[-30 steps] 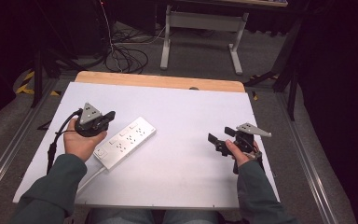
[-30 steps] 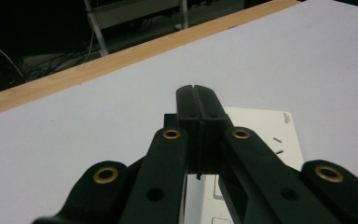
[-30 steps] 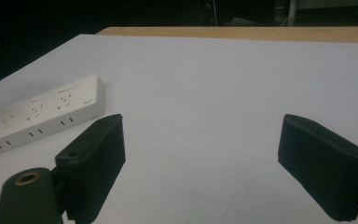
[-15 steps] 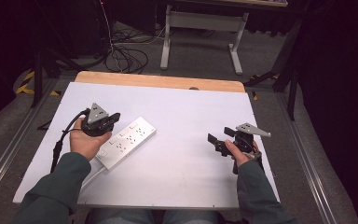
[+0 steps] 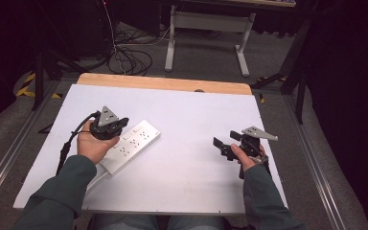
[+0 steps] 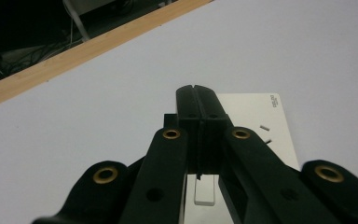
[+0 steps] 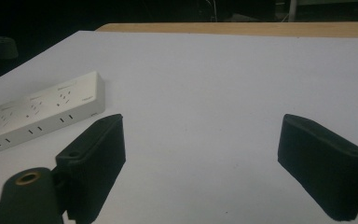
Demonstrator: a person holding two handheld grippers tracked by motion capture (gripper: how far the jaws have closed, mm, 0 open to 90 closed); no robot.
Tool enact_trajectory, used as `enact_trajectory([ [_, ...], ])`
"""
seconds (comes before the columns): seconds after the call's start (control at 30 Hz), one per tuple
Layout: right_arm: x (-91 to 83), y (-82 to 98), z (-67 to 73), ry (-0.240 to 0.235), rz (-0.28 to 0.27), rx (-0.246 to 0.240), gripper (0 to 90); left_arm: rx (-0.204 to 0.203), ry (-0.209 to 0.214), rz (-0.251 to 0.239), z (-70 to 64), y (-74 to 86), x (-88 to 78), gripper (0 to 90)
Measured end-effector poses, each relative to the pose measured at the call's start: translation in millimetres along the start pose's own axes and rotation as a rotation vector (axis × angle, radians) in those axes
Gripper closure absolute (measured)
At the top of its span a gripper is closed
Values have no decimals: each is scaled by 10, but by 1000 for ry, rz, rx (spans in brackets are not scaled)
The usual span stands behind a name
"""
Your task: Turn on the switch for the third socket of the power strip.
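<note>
Power strip [image 6: 256, 135] — near end behind tool [image 6: 199, 100]

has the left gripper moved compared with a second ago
Yes, slightly. In the high view the left gripper has crept toward the far wooden table edge and over the white power strip, its jaws shut and empty.

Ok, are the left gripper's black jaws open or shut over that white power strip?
Shut. The left gripper has its jaws pressed flat together with nothing between them, above the white power strip.
</note>
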State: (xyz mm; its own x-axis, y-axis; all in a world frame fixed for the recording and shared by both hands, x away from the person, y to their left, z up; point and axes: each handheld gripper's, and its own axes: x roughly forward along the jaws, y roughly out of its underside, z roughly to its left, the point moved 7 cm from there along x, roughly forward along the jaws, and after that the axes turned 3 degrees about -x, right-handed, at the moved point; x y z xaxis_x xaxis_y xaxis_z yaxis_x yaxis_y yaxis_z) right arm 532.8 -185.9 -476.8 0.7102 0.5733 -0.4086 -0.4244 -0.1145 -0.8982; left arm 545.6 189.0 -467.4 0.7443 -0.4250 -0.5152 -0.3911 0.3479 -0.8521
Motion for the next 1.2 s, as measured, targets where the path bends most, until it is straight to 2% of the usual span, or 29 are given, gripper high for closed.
enact_trajectory([
  [0.1, 0, 1, 3, 0, 0, 0, 153, 20, -5, 13, -4, -2, 18, 898],
  [0.27, -1, -1, 2, -1, -1, 1, 153, 18, 13, 27, -33, -3, 50, 899],
  [0.37, -1, 0, 0, -2, 0, 2, 153, 44, 16, 45, -60, 5, 93, 898],
  [0.53, 0, 0, -2, -1, -1, 3, 154, 47, 33, 76, -111, 17, 160, 898],
  [0.73, -2, -1, -5, 0, -2, 4, 154, 48, 33, 100, -120, 37, 198, 897],
  [0.77, -3, 0, -6, 0, -1, 4, 154, 52, 34, 102, -121, 40, 203, 898],
  [0.83, -6, 1, -9, 0, 0, 6, 153, 94, 21, 130, -120, 51, 202, 900],
  [0.87, -6, 1, -8, 0, 1, 8, 154, 96, 26, 133, -131, 46, 203, 900],
  [1.0, -4, 1, -8, 1, 1, 8, 154, 76, 39, 142, -138, 43, 221, 900],
  [1.03, -3, 2, -9, 0, 2, 6, 153, 60, 41, 147, -138, 53, 229, 900],
  [1.2, -1, 2, -9, 1, 3, 11, 154, 51, 27, 167, -119, 79, 261, 900],
])
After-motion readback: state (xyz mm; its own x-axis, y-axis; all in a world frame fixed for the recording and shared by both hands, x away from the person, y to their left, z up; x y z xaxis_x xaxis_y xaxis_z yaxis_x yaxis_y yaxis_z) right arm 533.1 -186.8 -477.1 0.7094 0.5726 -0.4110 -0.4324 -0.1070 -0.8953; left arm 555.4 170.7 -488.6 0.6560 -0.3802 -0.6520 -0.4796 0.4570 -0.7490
